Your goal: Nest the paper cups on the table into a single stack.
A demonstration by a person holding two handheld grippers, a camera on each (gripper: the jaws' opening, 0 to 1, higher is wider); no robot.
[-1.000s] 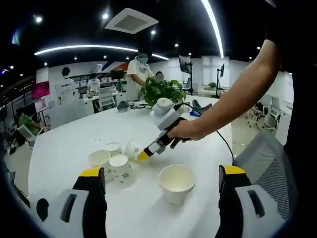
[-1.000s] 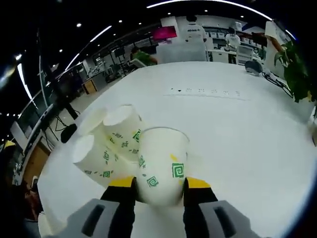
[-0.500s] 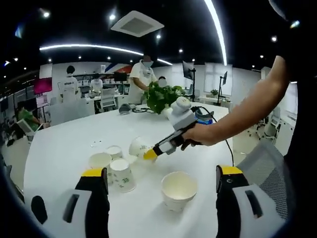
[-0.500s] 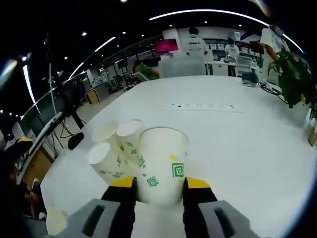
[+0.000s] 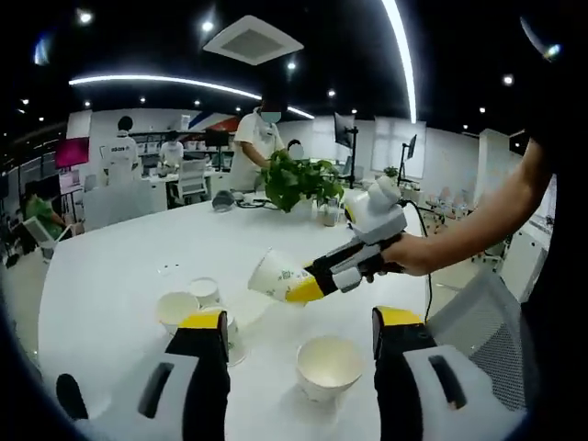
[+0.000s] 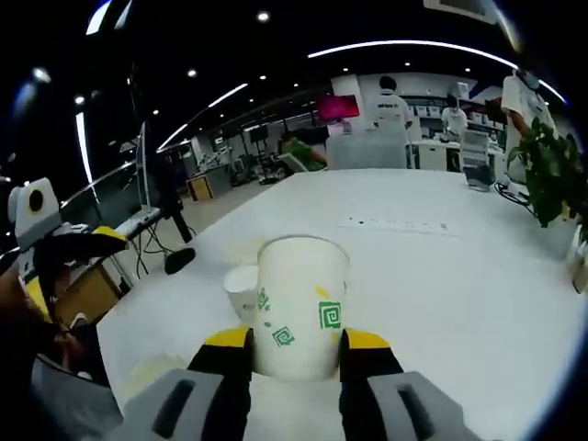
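My right gripper (image 6: 297, 338) is shut on a white paper cup with green square marks (image 6: 299, 308). In the left gripper view the same cup (image 5: 276, 274) hangs tilted in the air above the white table (image 5: 110, 266), with the right gripper (image 5: 308, 289) on it. A wider empty cup (image 5: 328, 366) stands upright on the table, seen between the jaws of my left gripper (image 5: 300, 320), which is open. Two more cups (image 5: 176, 308) (image 5: 204, 289) stand at the left, and a third is partly hidden behind the left jaw. One small cup (image 6: 243, 289) shows behind the held one.
A potted plant (image 5: 299, 179) and cables sit at the table's far side. A mesh office chair (image 5: 469, 308) stands by the right edge. People stand at desks in the background. The left gripper (image 6: 64, 253) shows at the left of the right gripper view.
The right gripper has lifted its cup off the table and carried it up and away from the cup cluster. The left gripper's jaws stand closer together than before.
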